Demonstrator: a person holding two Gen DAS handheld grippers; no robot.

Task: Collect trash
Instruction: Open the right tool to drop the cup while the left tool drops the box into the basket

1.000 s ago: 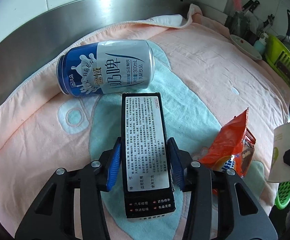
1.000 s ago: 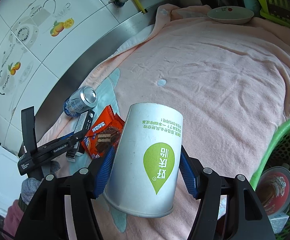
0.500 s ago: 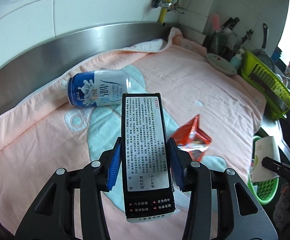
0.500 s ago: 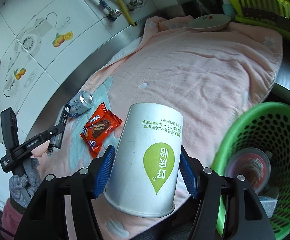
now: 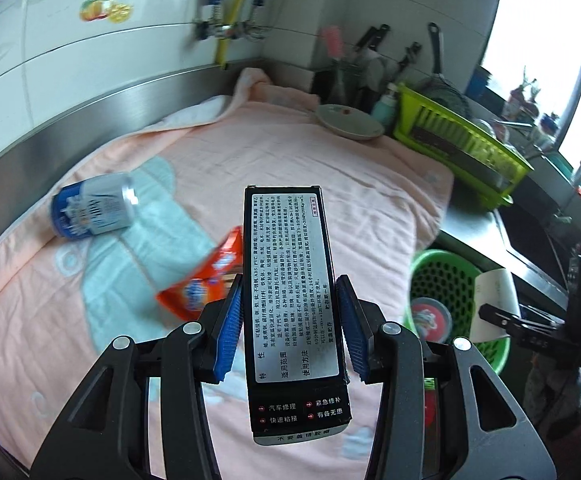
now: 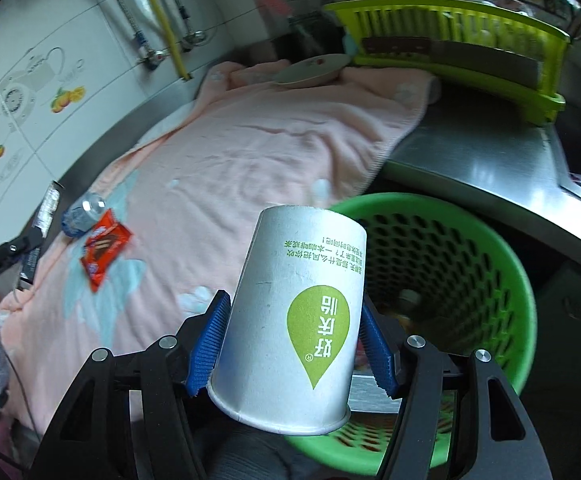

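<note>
The right gripper (image 6: 294, 344) pinches a paper cup (image 6: 294, 316) between its blue pads, and the green basket (image 6: 486, 280) lies just ahead and to the right of the jaws. I'd carry the cup fully over the rim before letting go. The left gripper (image 5: 290, 324) clamps a black box (image 5: 294, 312); beyond its jaws a can (image 5: 92, 211) and an orange wrapper (image 5: 206, 284) lie on the pink towel (image 5: 310, 164).

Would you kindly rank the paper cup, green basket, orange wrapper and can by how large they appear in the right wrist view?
1. Green basket
2. Paper cup, held close to the lens in the right gripper, so its apparent size is inflated
3. Orange wrapper
4. Can, only slightly smaller than the wrapper; both lie far off on the towel.
</note>
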